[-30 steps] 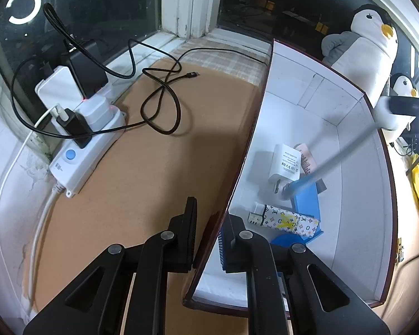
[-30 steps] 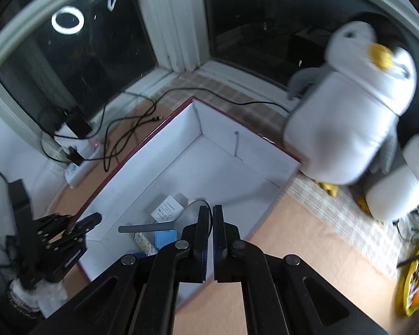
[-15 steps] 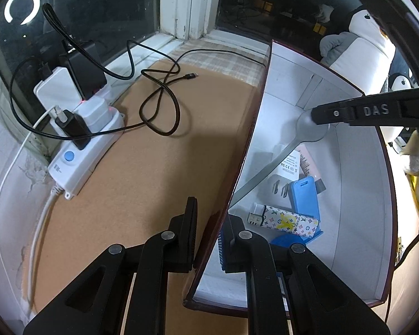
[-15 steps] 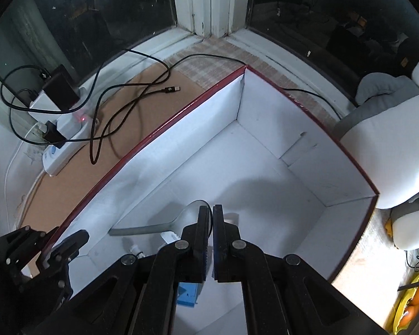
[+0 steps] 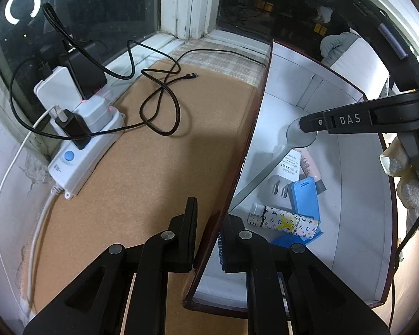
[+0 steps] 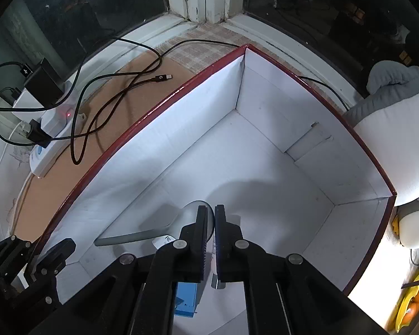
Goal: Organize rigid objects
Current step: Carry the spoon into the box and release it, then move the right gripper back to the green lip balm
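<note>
While the left tongs (image 5: pixel 208 209) stand closest in the left wrist view, their two fingers are clamped on the near side wall of the box (image 5: pixel 357 195), one finger outside over the counter (image 5: pixel 125 181) and the other inside against the white lining. Red along its rim and white within, the box sits on the counter with its top uncovered. Near the clamped wall, on the box floor, lie a white-capped patterned stick (image 5: pixel 287 222) and a blue plastic piece (image 5: pixel 306 195) that partly overlaps it. Just past these rest a white charger plug (image 5: pixel 286 167), prongs toward the camera, and a pale pink item (image 5: pixel 310 164) touching its side.

Above them, the right tongs (image 5: pixel 304 124) reach into the box from the right, held by a gloved hand (image 5: pixel 413 187). Their jaws are just starting to open, yet the pads are on the bowl of a grey spoon (image 5: pixel 259 181), whose handle slopes down toward the foot of the clamped wall. From the right wrist view, the bowl sits between the fingertips, a narrow gap showing, and the far half of the box floor is bare.

Farther left on the counter lie a looped black cable (image 5: pixel 164 106) and a white power strip (image 5: pixel 81 150) with plugs in it. Beyond the box's far wall stands a grey and white plush toy (image 6: pixel 391 139).
</note>
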`<state>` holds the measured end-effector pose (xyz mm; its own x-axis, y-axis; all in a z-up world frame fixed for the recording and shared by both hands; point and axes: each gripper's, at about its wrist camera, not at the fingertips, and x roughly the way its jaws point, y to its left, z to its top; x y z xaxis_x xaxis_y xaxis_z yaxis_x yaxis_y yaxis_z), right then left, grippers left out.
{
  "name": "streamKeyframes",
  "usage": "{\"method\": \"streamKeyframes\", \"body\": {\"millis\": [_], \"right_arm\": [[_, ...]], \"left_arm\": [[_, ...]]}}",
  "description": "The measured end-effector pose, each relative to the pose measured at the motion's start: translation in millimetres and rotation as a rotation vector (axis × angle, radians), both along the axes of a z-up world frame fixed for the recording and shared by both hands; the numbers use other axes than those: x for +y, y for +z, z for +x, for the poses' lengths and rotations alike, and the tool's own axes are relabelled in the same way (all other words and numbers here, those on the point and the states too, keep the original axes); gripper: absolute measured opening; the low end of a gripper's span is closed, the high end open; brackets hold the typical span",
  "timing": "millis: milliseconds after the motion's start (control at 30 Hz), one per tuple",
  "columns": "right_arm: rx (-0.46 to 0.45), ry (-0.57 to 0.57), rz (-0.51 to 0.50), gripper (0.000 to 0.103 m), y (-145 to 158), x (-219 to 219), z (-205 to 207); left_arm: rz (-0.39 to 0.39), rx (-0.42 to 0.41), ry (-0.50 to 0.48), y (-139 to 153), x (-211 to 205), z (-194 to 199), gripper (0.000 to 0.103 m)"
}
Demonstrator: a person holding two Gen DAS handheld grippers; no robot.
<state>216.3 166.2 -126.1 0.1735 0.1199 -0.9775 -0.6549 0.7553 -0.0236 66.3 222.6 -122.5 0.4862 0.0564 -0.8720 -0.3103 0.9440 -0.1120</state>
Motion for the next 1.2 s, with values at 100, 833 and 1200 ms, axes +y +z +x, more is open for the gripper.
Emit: {"method": "streamKeyframes", "body": {"millis": [100,833,1200], "right_arm": [[0.002,0.004,-0.003,0.016,0.1,1.0,0.3],[-0.075,-0.16,0.279,0.043,102.0,-142.6,-39.9],[-0.099,-0.35,0.235,0.046,95.2,-299.1,-78.0]], "left_arm": [[-0.001,0.001,0.001,0.0,0.0,-0.1,0.012],[0.027,0.033,-0.006,3.6,-0.9,-0.3,0.016],[0.04,0.046,0.016,7.1,-1.1,-14.0,0.02]]}}
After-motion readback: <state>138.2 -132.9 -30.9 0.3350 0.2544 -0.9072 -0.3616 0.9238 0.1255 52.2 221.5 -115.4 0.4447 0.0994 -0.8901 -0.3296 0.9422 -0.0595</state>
